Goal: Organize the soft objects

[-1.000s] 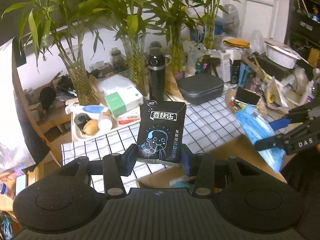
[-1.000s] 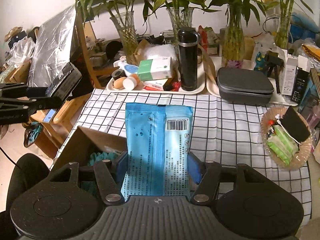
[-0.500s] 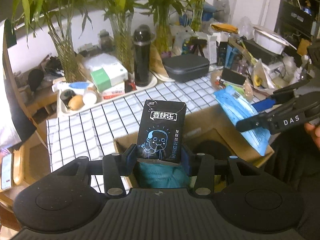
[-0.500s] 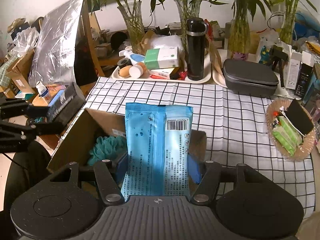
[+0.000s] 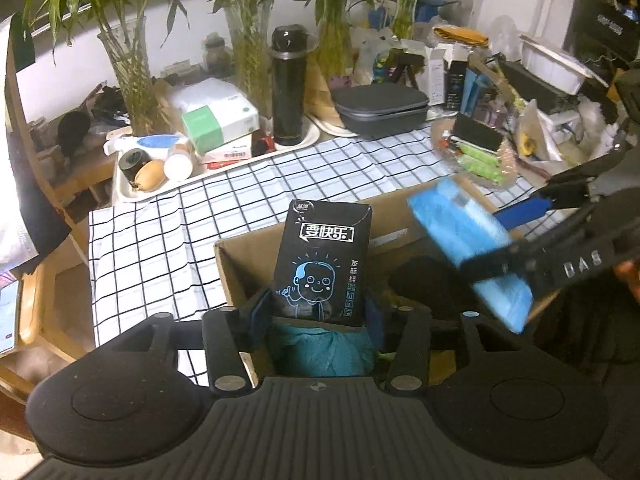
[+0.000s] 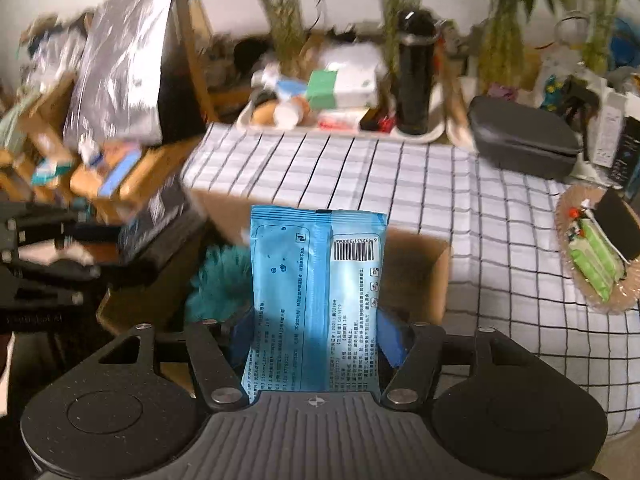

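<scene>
Now that both grippers have swung from over the cloth (image 5: 168, 232) to above the box (image 5: 240, 256), drop-off looks next. Box sits at table edge, open, teal fluffy item (image 6: 222, 280) inside at 9 o'clock. Right gripper (image 6: 316, 340) is clamped on the blue pack (image 6: 316, 300), upright, glossy, barcode at 1 o'clock; it now hangs over the box at 3 o'clock in left view. Left gripper (image 5: 316, 314) is clamped on the black pack (image 5: 324, 264), upright, cartoon face, over teal item. Right view is motion-blurred.
</scene>
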### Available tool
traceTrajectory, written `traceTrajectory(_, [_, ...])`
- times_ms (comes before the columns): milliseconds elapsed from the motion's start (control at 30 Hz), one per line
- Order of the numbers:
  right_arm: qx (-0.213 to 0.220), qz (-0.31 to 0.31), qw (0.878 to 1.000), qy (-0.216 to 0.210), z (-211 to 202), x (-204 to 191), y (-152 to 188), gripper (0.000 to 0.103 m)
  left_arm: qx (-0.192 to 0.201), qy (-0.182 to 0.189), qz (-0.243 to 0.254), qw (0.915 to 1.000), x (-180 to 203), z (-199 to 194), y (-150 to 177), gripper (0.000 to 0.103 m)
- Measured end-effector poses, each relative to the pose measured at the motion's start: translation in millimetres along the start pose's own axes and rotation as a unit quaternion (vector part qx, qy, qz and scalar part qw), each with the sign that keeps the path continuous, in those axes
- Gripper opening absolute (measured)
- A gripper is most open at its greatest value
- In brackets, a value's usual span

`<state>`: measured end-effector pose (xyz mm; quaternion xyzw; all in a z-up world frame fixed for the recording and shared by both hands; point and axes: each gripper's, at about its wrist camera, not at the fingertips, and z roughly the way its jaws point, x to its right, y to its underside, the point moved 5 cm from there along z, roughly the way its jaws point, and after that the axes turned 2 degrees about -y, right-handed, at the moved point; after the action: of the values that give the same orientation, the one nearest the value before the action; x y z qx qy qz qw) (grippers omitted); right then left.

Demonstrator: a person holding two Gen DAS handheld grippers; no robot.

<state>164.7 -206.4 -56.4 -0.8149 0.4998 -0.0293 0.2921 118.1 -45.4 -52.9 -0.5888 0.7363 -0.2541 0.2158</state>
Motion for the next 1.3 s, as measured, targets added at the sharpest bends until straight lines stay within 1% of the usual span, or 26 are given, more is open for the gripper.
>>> traceTrajectory(33, [-0.004,-0.007,1.0,0.005,3,-1,2,0.086,-0.003,-0.006,0.0,1.0,-1,2,1,0.049])
traceTrajectory(100, [-0.001,-0.017,1.0,0.022,6,-3,4,0.099,-0.006,-0.01,0.0,0.9999,-1,3,2,0.051])
traceTrajectory(133, [0.001,-0.019,1.0,0.025,6,-3,5,0.1,-0.007,-0.008,0.0,0.9999,-1,2,4,0.059])
traceTrajectory(200, [0.001,-0.014,1.0,0.024,5,-1,7,0.1,-0.002,-0.012,-0.001,0.9999,-3,0,5,0.071])
traceTrajectory(233, [0.002,-0.012,1.0,0.025,4,0,8,0.103,0.003,-0.014,-0.001,0.9999,-3,-2,5,0.072])
traceTrajectory(300, [0.005,-0.011,0.999,0.031,2,3,9,0.103,0.009,-0.017,-0.002,0.9998,-3,-5,4,0.072])
traceTrajectory(500, [0.014,-0.008,0.999,0.047,-7,7,14,0.103,0.013,-0.028,-0.024,0.9992,-7,-9,3,0.073])
traceTrajectory(567, [0.018,-0.008,0.999,0.048,-11,7,15,0.103,0.014,-0.03,-0.033,0.9989,-8,-12,3,0.079])
traceTrajectory(633, [0.024,-0.007,0.998,0.051,-16,6,17,0.103,0.034,-0.029,-0.04,0.9982,-8,-18,4,0.088])
traceTrajectory(700, [0.031,-0.008,0.998,0.051,-22,3,18,0.103,0.048,-0.037,-0.041,0.9974,-9,-23,3,0.094])
traceTrajectory(733, [0.035,-0.008,0.998,0.052,-24,3,19,0.103,0.054,-0.039,-0.04,0.997,-8,-26,4,0.1])
traceTrajectory(767, [0.039,-0.009,0.998,0.054,-27,2,20,0.103,0.056,-0.039,-0.041,0.9969,-8,-27,5,0.102])
traceTrajectory(800, [0.042,-0.009,0.998,0.056,-29,1,21,0.103,0.055,-0.037,-0.045,0.9968,-8,-29,7,0.103])
traceTrajectory(900, [0.051,-0.009,0.997,0.061,-36,-1,26,0.103,0.043,-0.028,-0.051,0.9974,-7,-31,13,0.103])
traceTrajectory(967, [0.056,-0.011,0.996,0.066,-40,-3,30,0.103,0.04,-0.035,-0.051,0.9973,-7,-33,18,0.103])
traceTrajectory(1133, [0.066,-0.019,0.994,0.08,-48,-9,39,0.103,0.018,-0.049,-0.049,0.9975,-5,-35,31,0.103])
traceTrajectory(1233, [0.07,-0.022,0.994,0.079,-50,-13,45,0.103,-0.002,-0.04,-0.055,0.9976,-4,-35,39,0.103])
traceTrajectory(1300, [0.069,-0.023,0.994,0.079,-50,-15,49,0.103,-0.008,-0.035,-0.057,0.9977,-3,-36,43,0.103])
